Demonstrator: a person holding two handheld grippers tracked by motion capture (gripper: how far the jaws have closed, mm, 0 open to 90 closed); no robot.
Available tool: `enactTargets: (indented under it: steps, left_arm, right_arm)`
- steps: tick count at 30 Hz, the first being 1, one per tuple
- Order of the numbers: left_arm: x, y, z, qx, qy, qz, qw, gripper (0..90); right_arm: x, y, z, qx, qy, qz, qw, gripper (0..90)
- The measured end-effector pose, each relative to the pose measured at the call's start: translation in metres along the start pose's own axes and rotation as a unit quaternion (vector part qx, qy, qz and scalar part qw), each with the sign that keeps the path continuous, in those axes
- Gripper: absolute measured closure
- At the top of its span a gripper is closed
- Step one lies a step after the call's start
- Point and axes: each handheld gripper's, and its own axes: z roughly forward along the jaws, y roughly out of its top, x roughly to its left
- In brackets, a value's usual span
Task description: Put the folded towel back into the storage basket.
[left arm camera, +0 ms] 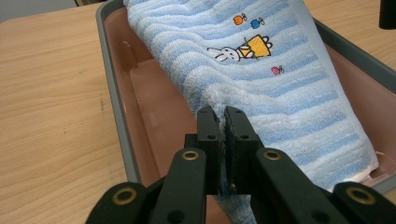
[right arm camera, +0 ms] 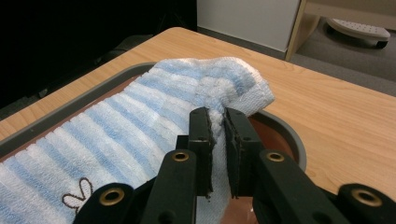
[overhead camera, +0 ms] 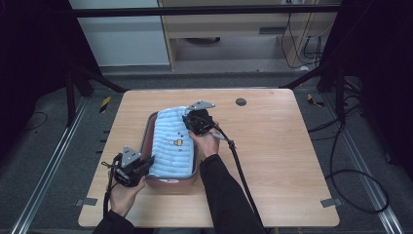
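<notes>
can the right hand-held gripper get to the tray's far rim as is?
Probably not yet: the right hand-held gripper is shut on the towel, whose bunched end drapes over the tray's far rim.

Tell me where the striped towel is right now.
In the high view, the blue striped towel lies in the tray left of the table's centre, pinched by the left tongs at its near edge and the right tongs at its far end.

Even overhead light on my counter, dark surroundings at both sides, soft shadows, no glare, my jaws slightly blurred up close
</notes>
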Motion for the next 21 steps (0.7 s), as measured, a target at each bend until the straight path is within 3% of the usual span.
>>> enactTargets:
  steps: [5, 11, 15, 21]
  left_arm:
    - [0.000, -0.001, 0.002, 0.009, -0.001, -0.001, 1.0000, 84.1]
    - [0.003, -0.001, 0.001, 0.005, 0.004, -0.008, 0.9999, 75.9]
    - [0.005, 0.001, -0.003, -0.005, 0.007, -0.012, 0.9999, 74.9]
    - [0.007, 0.004, -0.010, -0.019, 0.010, -0.013, 0.9997, 74.5]
  right_arm:
    - [-0.001, -0.005, 0.002, 0.009, -0.001, 0.001, 1.0000, 81.0]
    - [0.000, -0.011, 0.005, 0.029, -0.005, -0.007, 0.9995, 74.0]
    - [-0.003, -0.012, 0.002, 0.024, -0.010, -0.001, 0.9997, 67.5]
    - [-0.007, -0.005, -0.015, -0.008, -0.018, 0.001, 0.9998, 62.2]
